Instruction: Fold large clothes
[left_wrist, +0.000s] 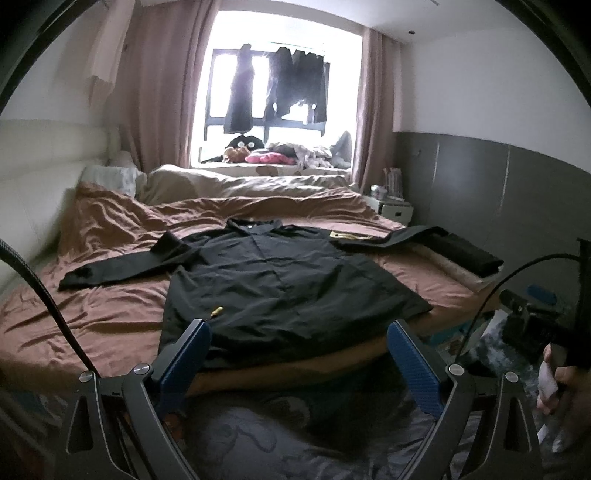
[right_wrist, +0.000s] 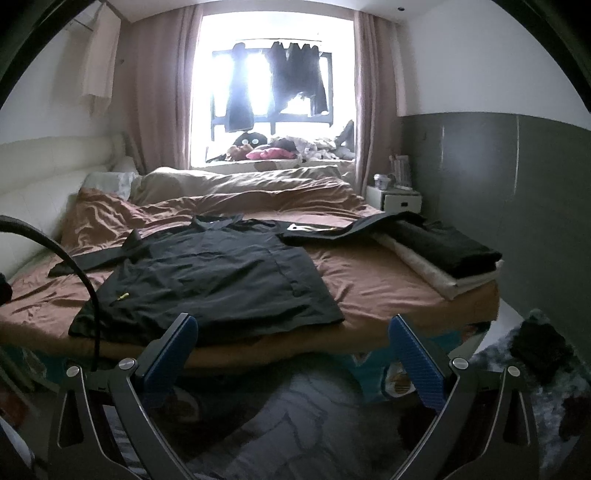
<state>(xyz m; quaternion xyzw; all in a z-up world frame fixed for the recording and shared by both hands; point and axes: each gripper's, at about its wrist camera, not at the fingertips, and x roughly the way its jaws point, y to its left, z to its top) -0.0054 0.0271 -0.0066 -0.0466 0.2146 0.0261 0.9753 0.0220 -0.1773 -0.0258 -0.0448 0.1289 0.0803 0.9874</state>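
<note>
The jaws of both grippers are wide apart and hold nothing. The left gripper (left_wrist: 299, 354) and the right gripper (right_wrist: 293, 350) both hang in the air in front of the bed (left_wrist: 110, 317), not touching it. Each has blue pads (left_wrist: 186, 360) on its fingers.

The bed is the big thing in the room, with a brown sheet (right_wrist: 373, 284) full of wrinkles. On the bed's right corner, near the front, sits a stack of folded clothes (right_wrist: 443, 247), a black one on top of pale ones. At the back of the bed lies a pale blanket (right_wrist: 240, 181) in a long lump. White pillows (left_wrist: 110, 177) rest at the bed's back left, by the soft white headboard (left_wrist: 40, 166). Behind the bed is a bright window (right_wrist: 273, 74) with pink curtains (left_wrist: 159, 92) on both sides. Dark clothes (left_wrist: 299, 85) hang in the window, and toys and a pink cushion (left_wrist: 266, 158) lie on its sill. A small white nightstand (right_wrist: 399, 201) stands to the right of the bed, by the grey wall. A black cable (right_wrist: 81, 266) curves across the left of the right wrist view. A hand (left_wrist: 565, 391) shows at the right edge of the left wrist view, holding a black handle.

The black shirt (left_wrist: 280, 280) lies spread flat on the middle of the bed, close to the front edge. Its collar points to the window. One long sleeve (left_wrist: 122, 267) reaches out to the left. The other sleeve (left_wrist: 391, 238) reaches right, and its end lies on the stack. A tiny yellow bit (left_wrist: 216, 311) shows near the hem on the left.
</note>
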